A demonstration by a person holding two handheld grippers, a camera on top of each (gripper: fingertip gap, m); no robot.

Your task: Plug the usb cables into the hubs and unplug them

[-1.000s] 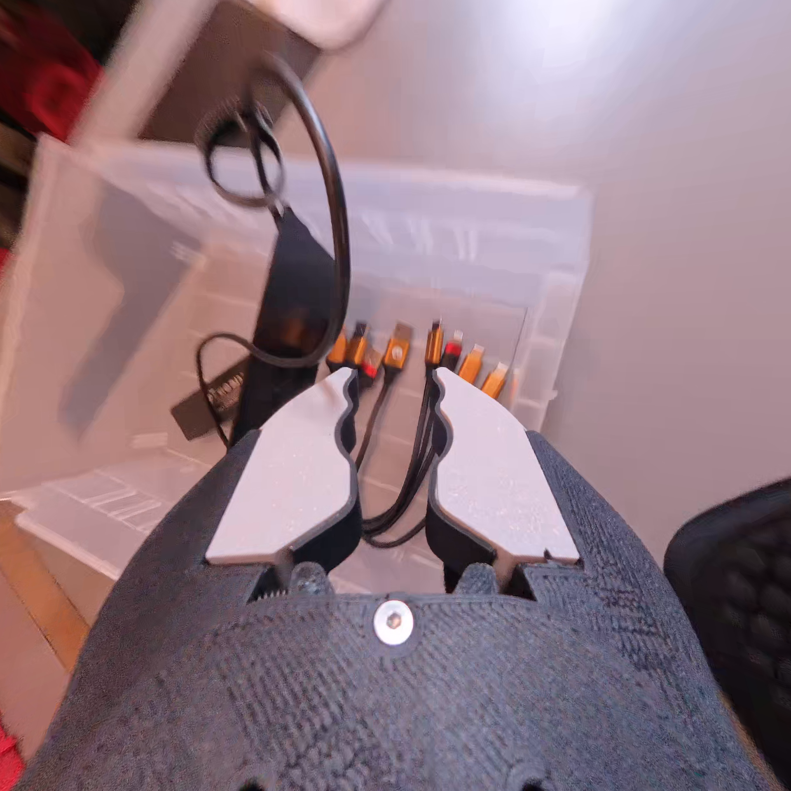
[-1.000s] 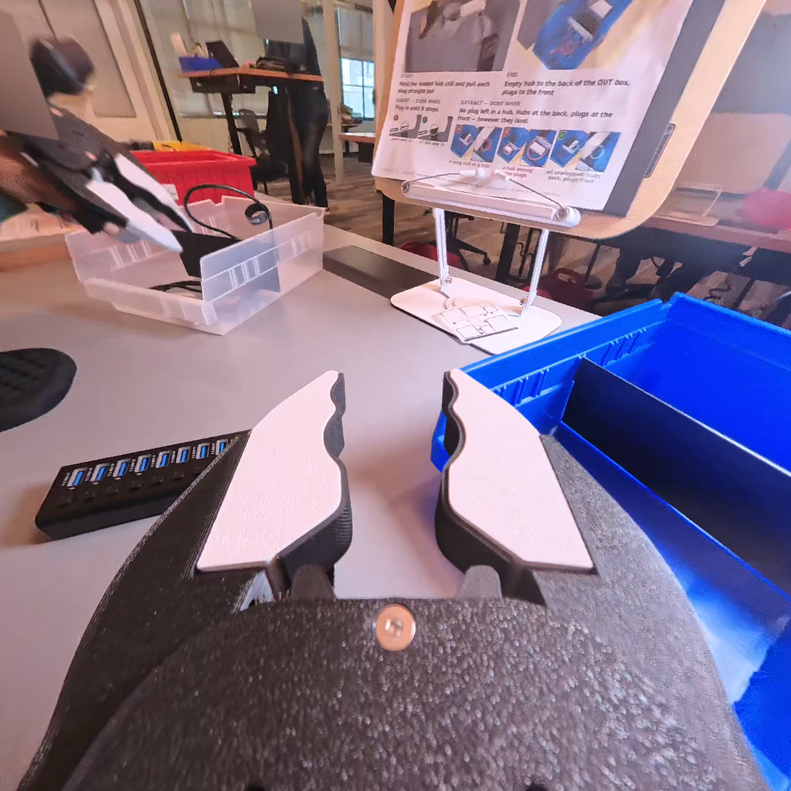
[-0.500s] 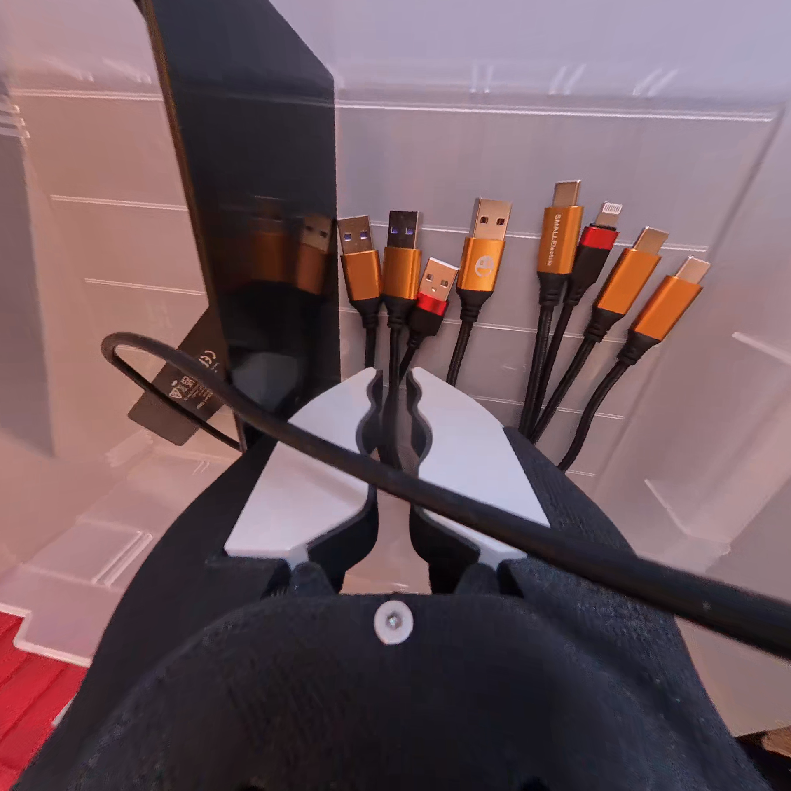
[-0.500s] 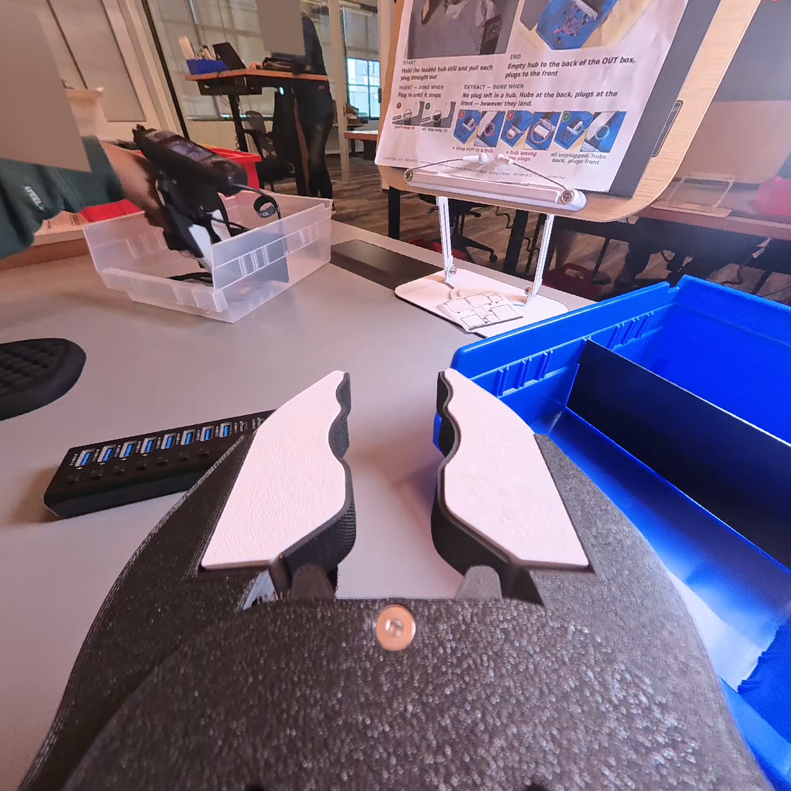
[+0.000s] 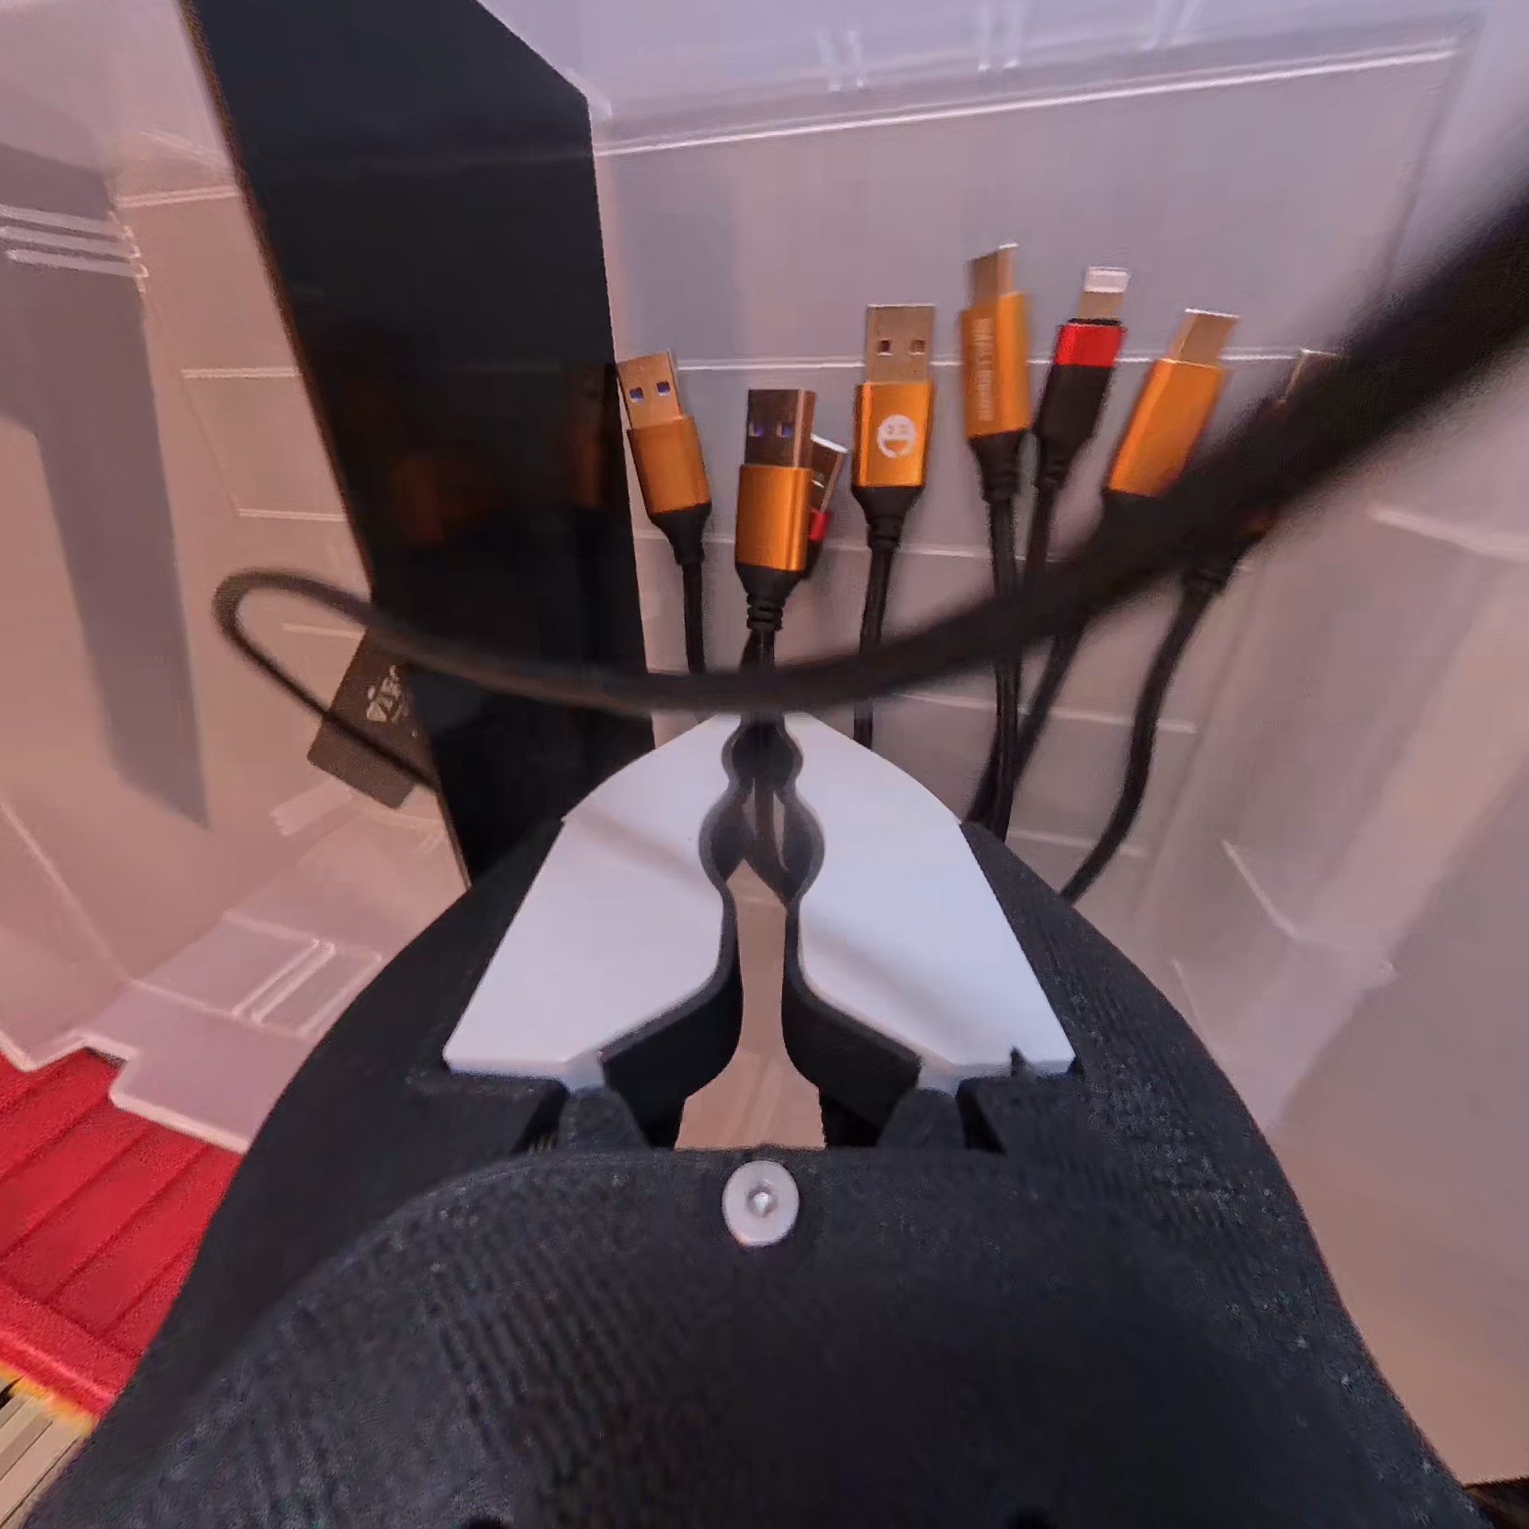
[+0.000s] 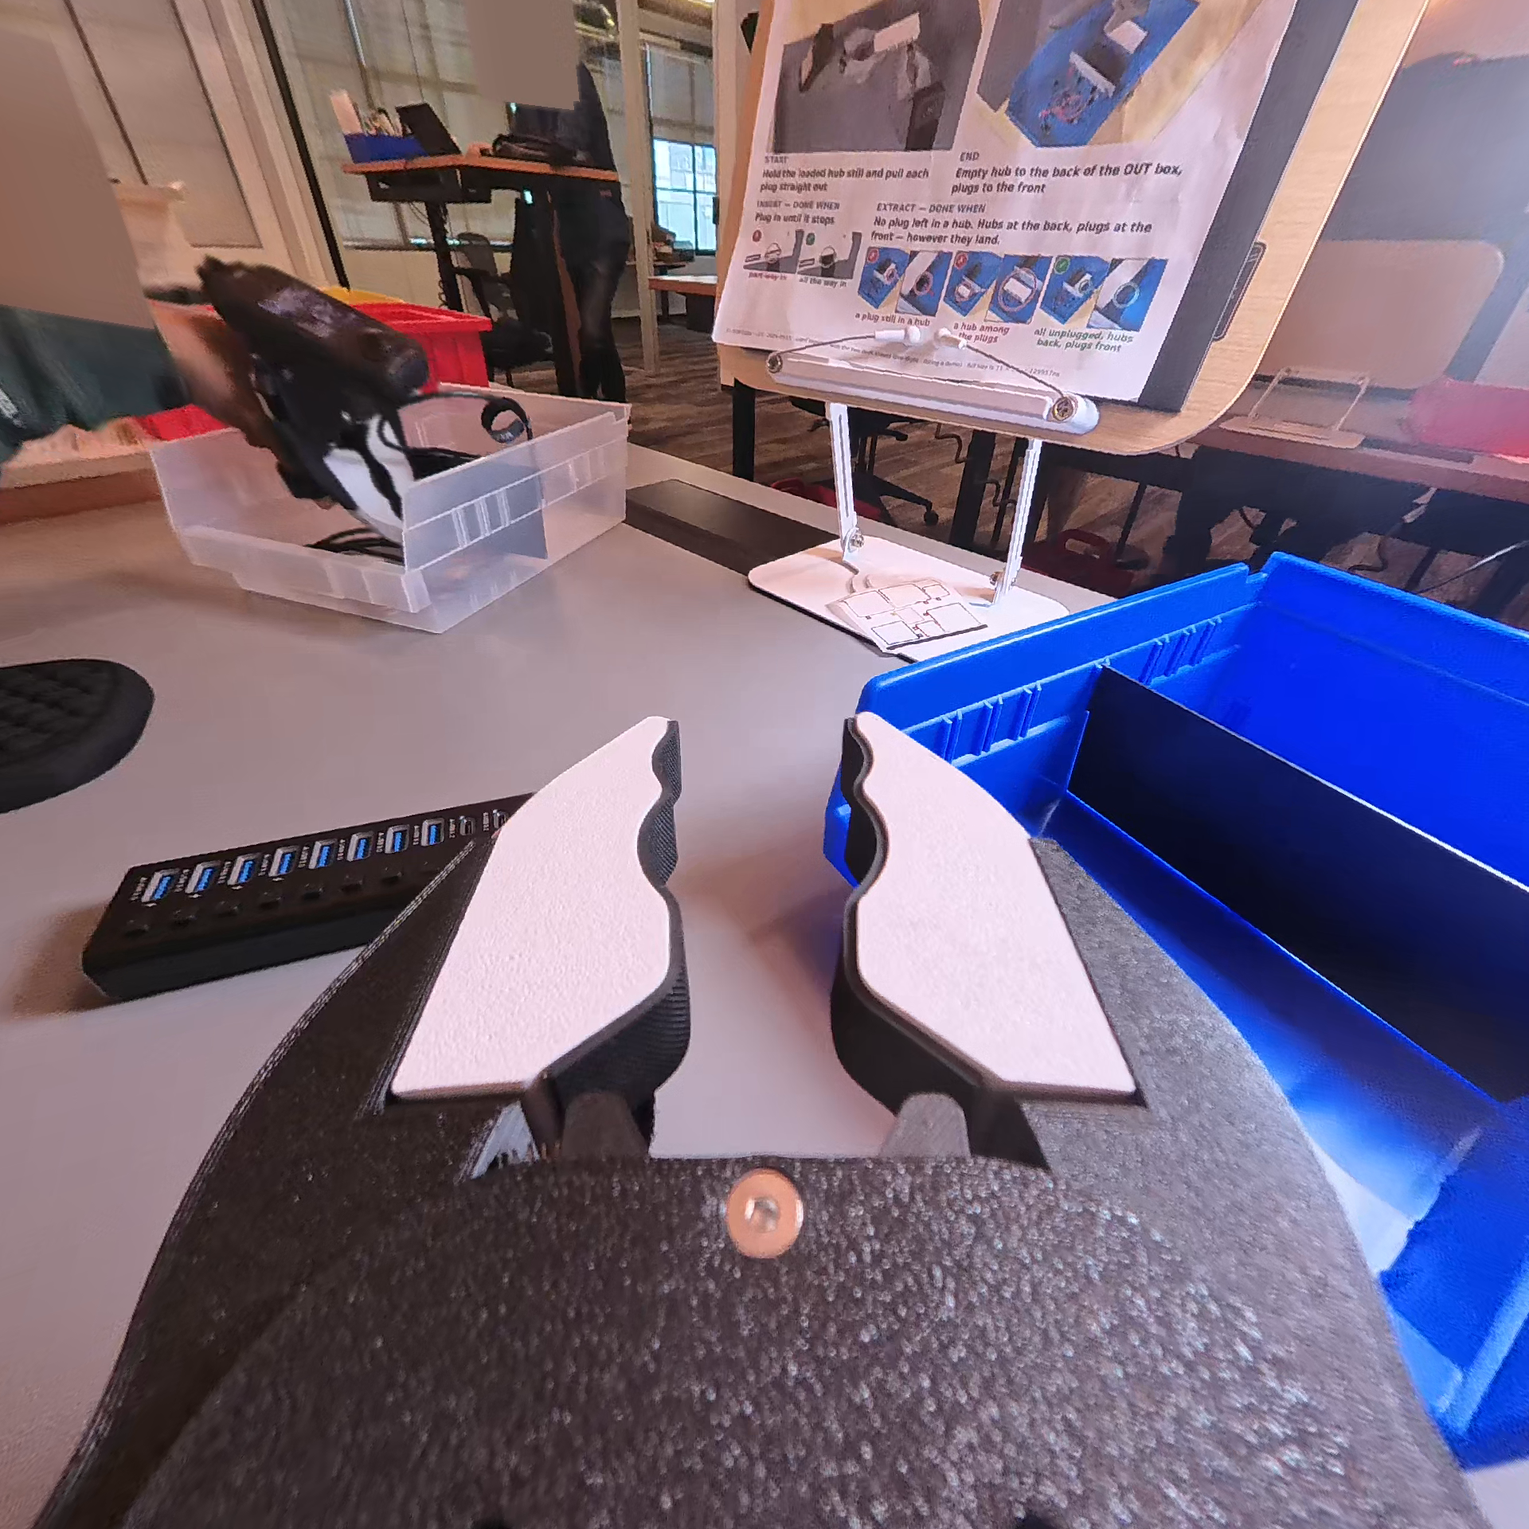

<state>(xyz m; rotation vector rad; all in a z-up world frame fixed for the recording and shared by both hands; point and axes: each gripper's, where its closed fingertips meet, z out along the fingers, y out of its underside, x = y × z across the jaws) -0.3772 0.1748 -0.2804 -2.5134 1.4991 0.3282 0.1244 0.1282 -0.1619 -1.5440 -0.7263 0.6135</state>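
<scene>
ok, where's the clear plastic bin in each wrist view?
Left wrist view: the clear plastic bin fills the frame; its walls surround the USB cables.
Right wrist view: upper left on the grey table, at.
Shared landmark: the left gripper, seen reaching into the bin at.

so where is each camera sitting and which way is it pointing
Left wrist view: rides the left tongs, looking down into the clear bin at orange USB plugs and an upright black hub; its fingers are shut on a black cable.
Right wrist view: rides the open right tongs, low over the grey table, facing a black hub, blue bin and instruction stand.
Shared: the clear bin, where the left tongs appear.
</scene>
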